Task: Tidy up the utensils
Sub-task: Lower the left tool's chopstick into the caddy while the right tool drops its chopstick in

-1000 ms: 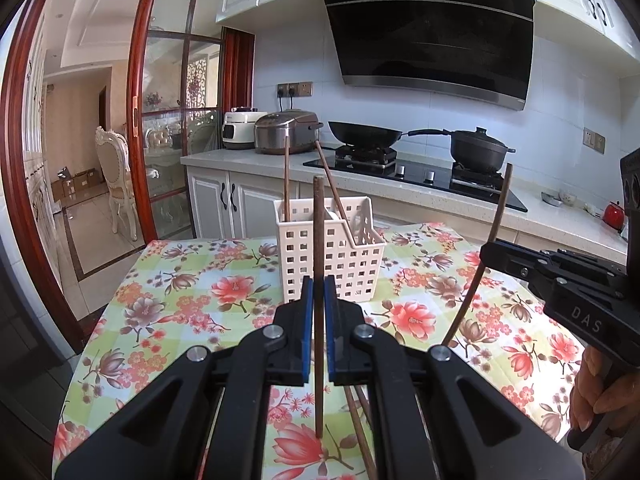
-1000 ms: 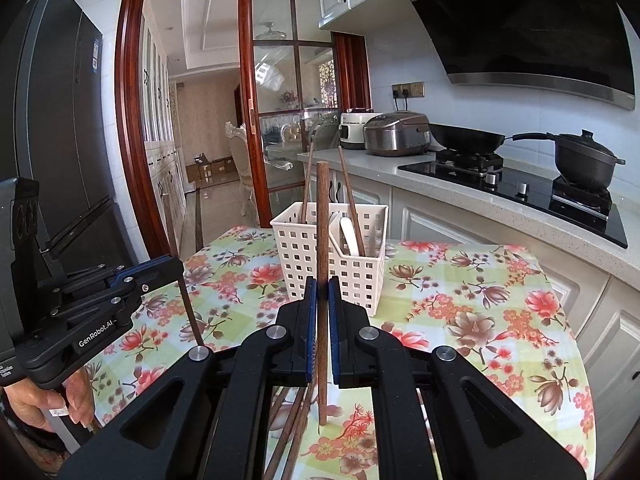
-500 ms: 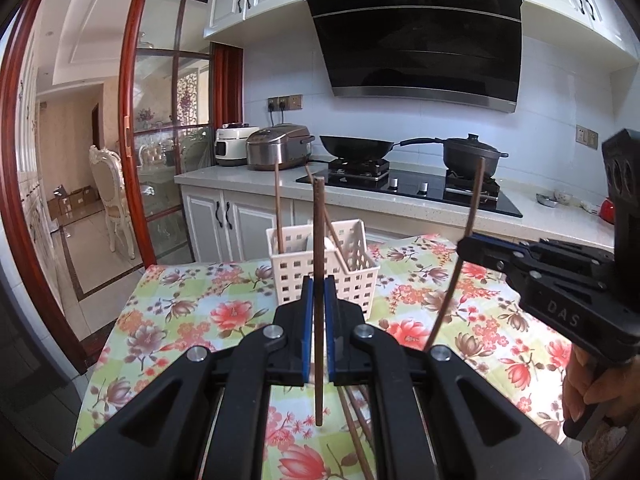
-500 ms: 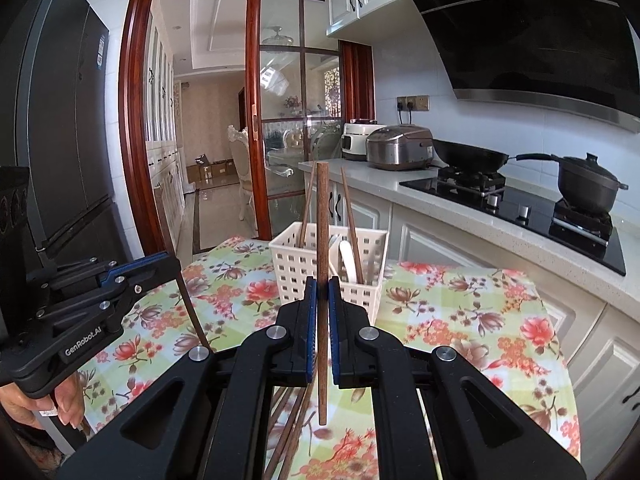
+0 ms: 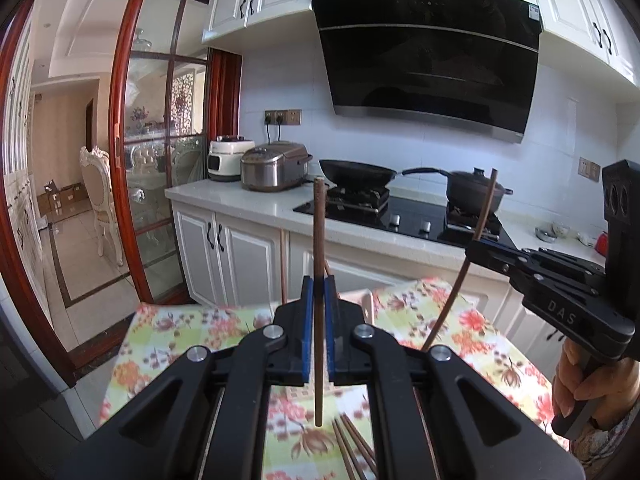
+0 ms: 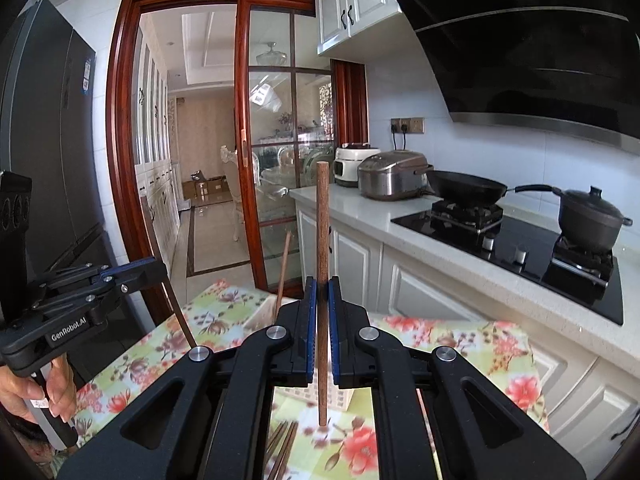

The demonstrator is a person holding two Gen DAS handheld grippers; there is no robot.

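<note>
My left gripper is shut on a brown wooden chopstick held upright above the table. My right gripper is shut on another brown chopstick, also upright. Each gripper shows in the other's view, the right one at the right with its chopstick, the left one at the left. The white utensil basket is mostly hidden behind the jaws; a chopstick sticks up from it. Several loose chopsticks lie on the table below.
The table has a floral cloth. Behind it runs a white counter with a rice cooker, a stove with a pan and a pot. A glass door stands at the left.
Both grippers have risen and tilted up with their chopsticks. The basket has dropped low in both views and is now mostly hidden behind the jaws.
</note>
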